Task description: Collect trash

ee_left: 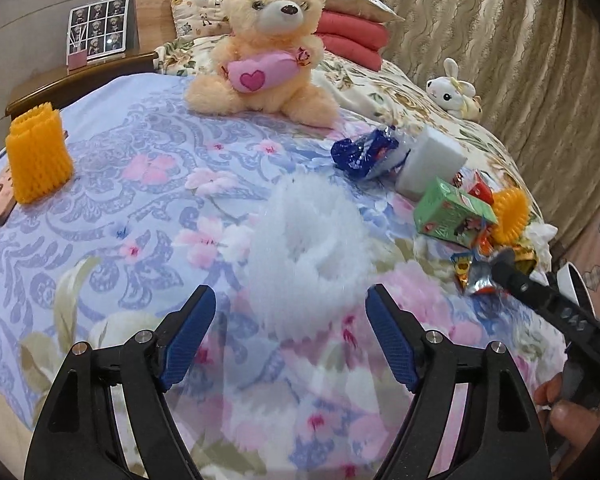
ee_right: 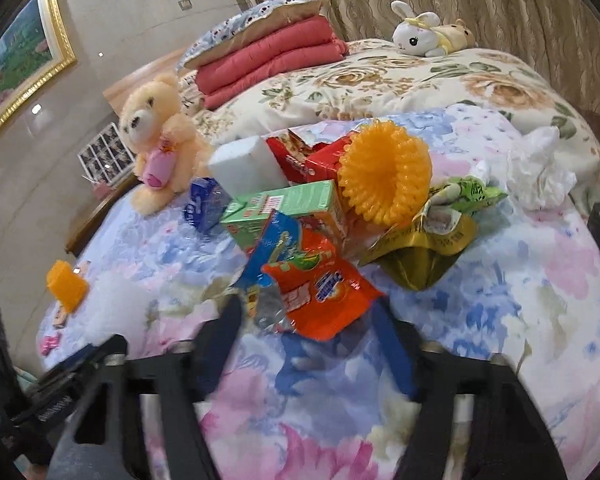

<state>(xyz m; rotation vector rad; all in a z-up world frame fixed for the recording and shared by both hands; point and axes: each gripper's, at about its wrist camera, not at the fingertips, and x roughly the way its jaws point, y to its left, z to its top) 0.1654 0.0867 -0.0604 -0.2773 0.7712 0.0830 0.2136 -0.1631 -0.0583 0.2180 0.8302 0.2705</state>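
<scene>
- Hovering low over the flowered bed [ee_left: 112,200], left hand-held gripper [ee_left: 291,300] spread wide and holding nothing, blue pads [ee_left: 188,332] flanking a white foam net [ee_left: 312,240] at the centre of the left view; probably lining up to close on it.
- Reaching in from the right edge of the left view, right hand-held gripper [ee_left: 496,266], tips at a crinkled foil wrapper [ee_left: 474,276].
- Showing in the right view as blurred fingers [ee_right: 220,332] parted on either side of an orange snack wrapper [ee_right: 324,284]; cannot tell whether gripping it or only framing it.
- Lying heaped at the centre of the right view, presumably gathered for easy collecting: green carton [ee_right: 288,208], red packet [ee_right: 304,156], white block [ee_right: 248,166], blue wrapper [ee_right: 202,204], orange foam net [ee_right: 384,172], gold pouch [ee_right: 416,252], crumpled tissue [ee_right: 540,172] at the right.
- Standing apart at the left of the left view, a second orange net [ee_left: 38,152], upright.
- Looking torn, creased and shiny, the wrappers; soft and fuzzy, the white net.
- Sitting at the top of the left view, a teddy bear [ee_left: 264,52] and a toy rabbit [ee_left: 454,90], likely staying put.
</scene>
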